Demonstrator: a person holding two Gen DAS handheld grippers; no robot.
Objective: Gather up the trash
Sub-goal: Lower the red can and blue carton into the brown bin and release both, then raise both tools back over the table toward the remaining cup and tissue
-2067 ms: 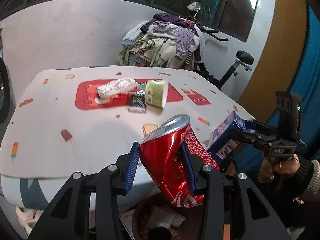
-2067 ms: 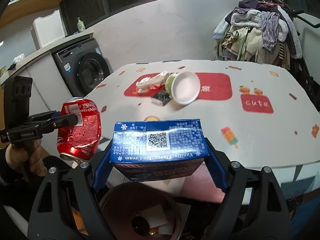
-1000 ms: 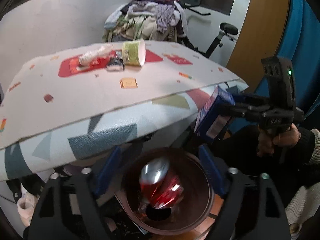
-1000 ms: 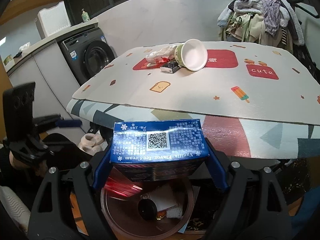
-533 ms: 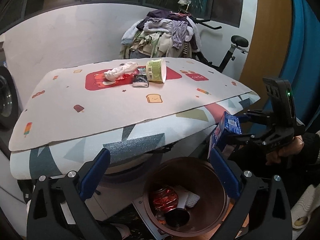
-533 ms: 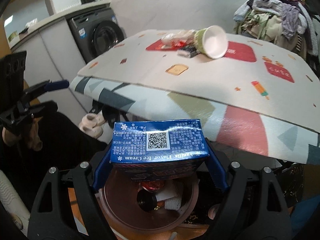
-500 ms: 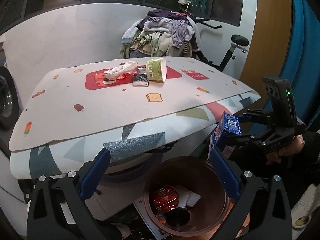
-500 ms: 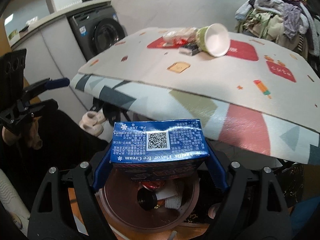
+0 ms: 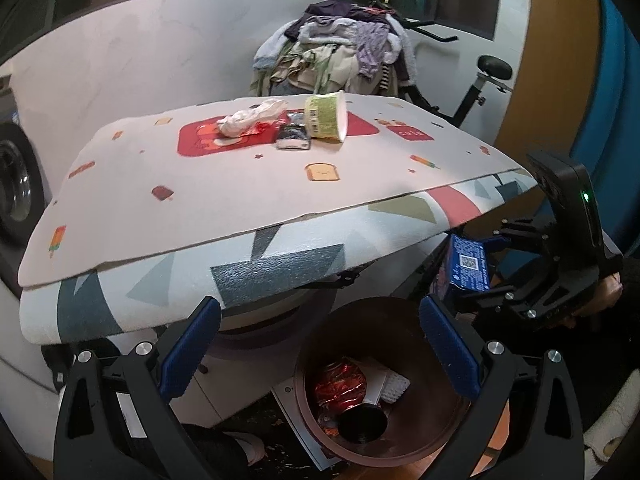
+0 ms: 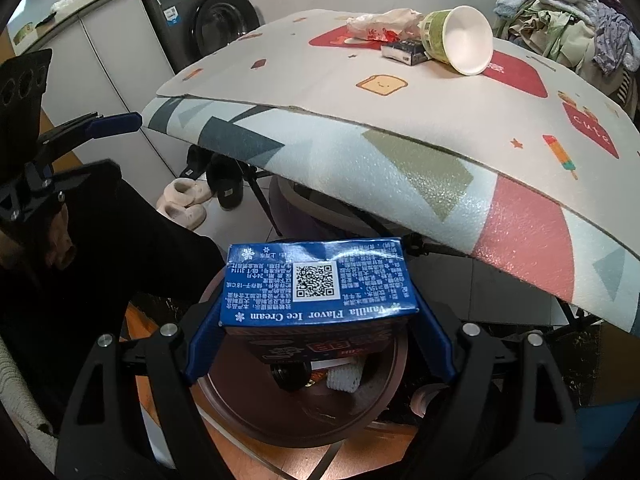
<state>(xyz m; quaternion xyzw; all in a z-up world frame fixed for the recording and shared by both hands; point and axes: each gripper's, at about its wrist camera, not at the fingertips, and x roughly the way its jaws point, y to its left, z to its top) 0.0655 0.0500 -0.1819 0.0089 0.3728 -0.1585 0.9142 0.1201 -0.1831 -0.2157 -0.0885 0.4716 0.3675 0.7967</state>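
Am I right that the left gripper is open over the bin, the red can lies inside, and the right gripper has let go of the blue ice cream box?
Not quite: the right gripper is shut on the blue ice cream box, held above the bin, as the right wrist view shows. The left gripper is open and the red can lies inside.

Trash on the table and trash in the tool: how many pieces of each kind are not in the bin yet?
Paper cup: 1
Crumpled wrapper: 1
Small dark packet: 1
Blue ice cream box, in the right tool: 1
Total: 4
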